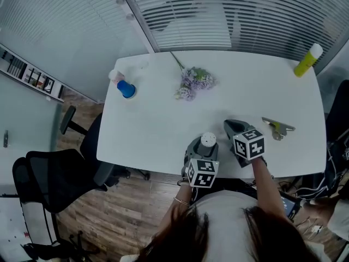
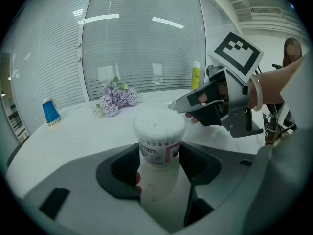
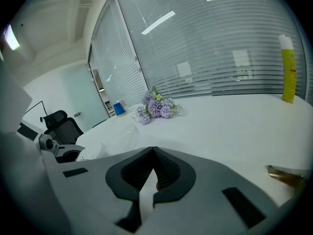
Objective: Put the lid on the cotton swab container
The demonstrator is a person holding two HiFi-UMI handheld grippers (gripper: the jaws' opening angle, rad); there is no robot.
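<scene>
Our left gripper (image 2: pixel 157 175) is clamped on the swab container (image 2: pixel 159 133), which stands upright at the table's (image 1: pixel 158 130) 6 o'clock edge. Its top is open and the white swab heads show. Our right gripper (image 1: pixel 231 126) is just beside it at 3 o'clock, jaws pressed together with nothing we can see between them. From the container, flowers (image 1: pixel 193 83) lie at 12 o'clock, a blue cup (image 1: pixel 126 89) at 10 o'clock and a yellow bottle (image 1: pixel 308 60) far off at 2 o'clock.
</scene>
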